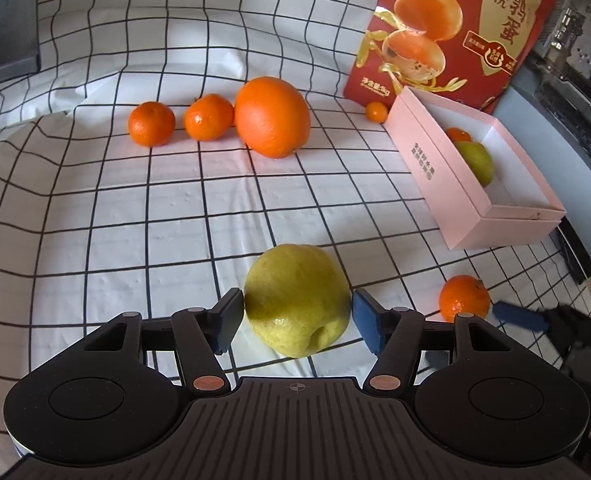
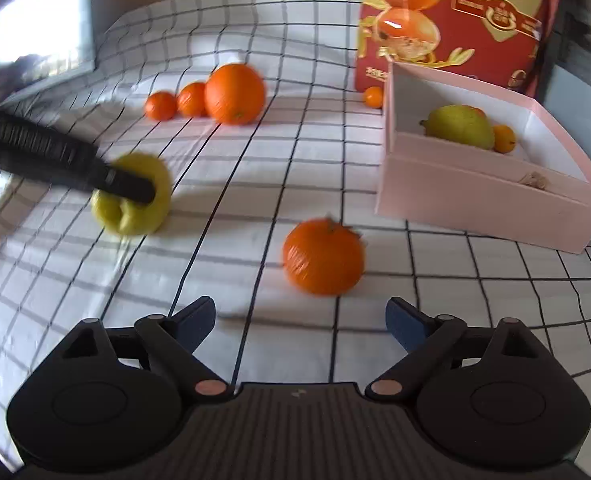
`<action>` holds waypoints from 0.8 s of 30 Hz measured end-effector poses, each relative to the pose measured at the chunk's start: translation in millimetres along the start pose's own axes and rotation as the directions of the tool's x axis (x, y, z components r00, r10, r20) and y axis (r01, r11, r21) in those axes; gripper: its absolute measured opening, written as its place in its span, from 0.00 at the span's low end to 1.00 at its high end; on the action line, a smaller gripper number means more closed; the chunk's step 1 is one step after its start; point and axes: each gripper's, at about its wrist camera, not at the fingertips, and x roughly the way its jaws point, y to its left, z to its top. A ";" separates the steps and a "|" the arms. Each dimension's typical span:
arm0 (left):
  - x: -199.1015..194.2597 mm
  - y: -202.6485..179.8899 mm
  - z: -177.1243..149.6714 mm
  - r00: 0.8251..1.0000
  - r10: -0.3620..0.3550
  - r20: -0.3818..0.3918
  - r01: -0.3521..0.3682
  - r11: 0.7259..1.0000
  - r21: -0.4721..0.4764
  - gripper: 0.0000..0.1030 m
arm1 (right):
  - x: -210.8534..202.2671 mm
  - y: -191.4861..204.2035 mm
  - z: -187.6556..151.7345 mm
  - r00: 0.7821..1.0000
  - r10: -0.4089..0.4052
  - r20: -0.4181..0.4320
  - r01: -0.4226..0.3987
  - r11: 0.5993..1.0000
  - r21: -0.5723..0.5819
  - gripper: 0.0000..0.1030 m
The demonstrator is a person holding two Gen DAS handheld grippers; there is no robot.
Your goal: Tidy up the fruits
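Left gripper [image 1: 297, 316]: we had its blue pads on either side of the yellow-green pear [image 1: 297, 300], both looking pressed against the skin – so we'd call that closed on the fruit, pear resting on the checked cloth [image 1: 135, 208] as far as we could tell.
Right gripper [image 2: 300, 320]: jaws spread wide, nothing between them, aimed at the near mandarin [image 2: 322, 256] just ahead of the tips.
Step in hand: looked to us like the pick-up of the pear, with the mandarin queued for the other hand.
Pink box [image 1: 427, 168]: off to the right, past the mandarin, open top – already had a second pear [image 2: 459, 126] and a small orange fruit [image 2: 503, 139] inside.
Next move, our guess: lift the pear clear of the box wall and set it beside the one already in there without rolling it.
Far row: two mandarins and a big orange [image 1: 272, 116] lined up, touching or nearly.
Farthest: tiny orange fruit by the box corner, red snack bag [image 1: 455, 28] standing behind.
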 end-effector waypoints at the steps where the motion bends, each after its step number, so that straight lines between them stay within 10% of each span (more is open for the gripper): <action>1: 0.2 -1.3 0.1 1.000 0.006 0.001 -0.006 1.000 0.006 0.64 | 0.8 -2.4 2.4 1.000 -0.012 0.005 0.012 1.000 0.010 0.90; 24: 27.7 9.2 4.8 1.000 -0.022 -0.019 0.022 0.999 -0.041 0.66 | -0.9 -3.4 -9.3 0.998 -0.068 -0.007 0.068 0.998 0.013 0.88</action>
